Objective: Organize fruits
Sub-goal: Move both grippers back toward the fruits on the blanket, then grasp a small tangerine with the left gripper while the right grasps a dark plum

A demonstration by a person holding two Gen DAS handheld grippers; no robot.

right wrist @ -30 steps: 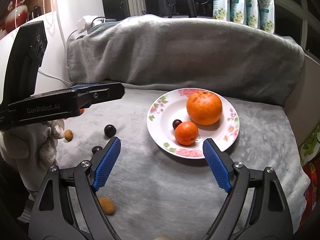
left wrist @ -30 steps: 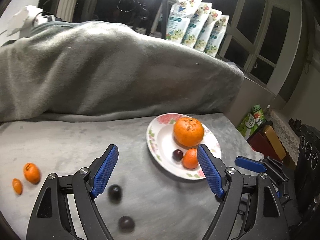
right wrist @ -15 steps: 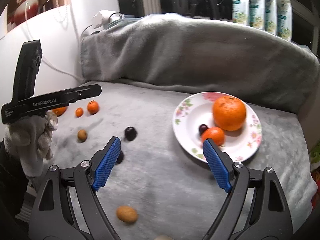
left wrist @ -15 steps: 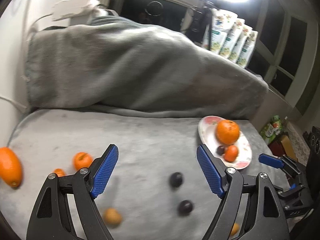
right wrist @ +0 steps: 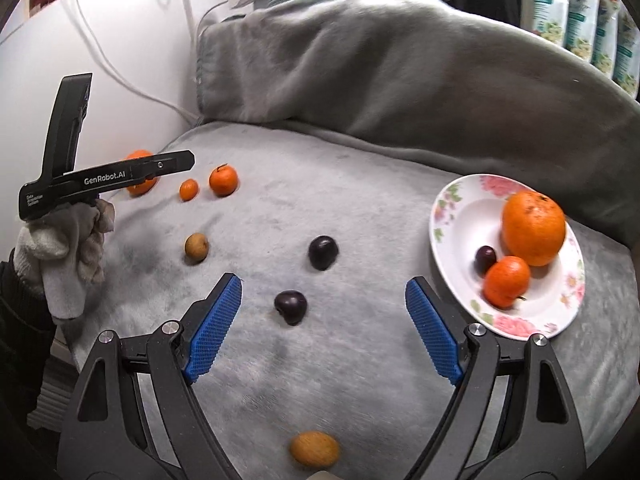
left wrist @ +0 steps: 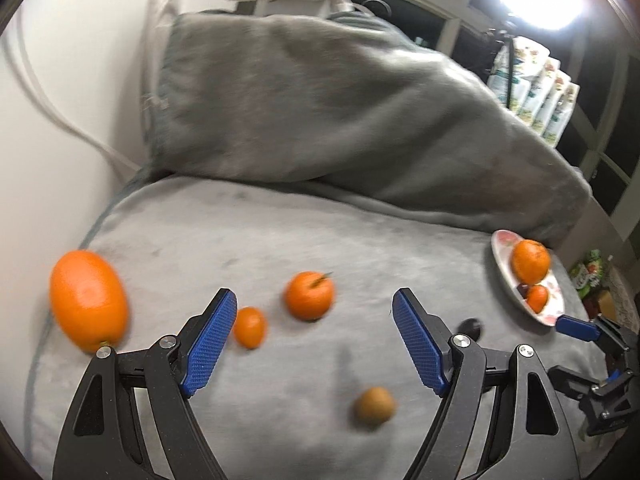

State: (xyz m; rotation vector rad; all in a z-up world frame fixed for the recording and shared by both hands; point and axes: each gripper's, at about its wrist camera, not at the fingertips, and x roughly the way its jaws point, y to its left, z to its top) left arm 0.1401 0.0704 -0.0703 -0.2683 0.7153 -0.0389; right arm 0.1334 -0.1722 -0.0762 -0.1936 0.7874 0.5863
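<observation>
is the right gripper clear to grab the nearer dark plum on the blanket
Probably yes. The right gripper is open and empty, and the nearer plum lies loose on the blanket between its fingers with nothing crowding it.

Black tool (right wrist: pixel 316 328) arms carry blue ribbed pads (right wrist: pixel 214 328) and silver screws; the gloved hand (right wrist: pixel 64 248) wears grey-white knit.

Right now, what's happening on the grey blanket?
A person with a handheld gripper in each hand is sorting fruit onto a floral plate. Both grippers are open and empty. The left gripper hovers near a small mandarin and a tiny orange fruit; the right gripper hangs over a dark plum. The plate holds a big orange, a mandarin and a plum. Several fruits remain loose on the blanket.
</observation>
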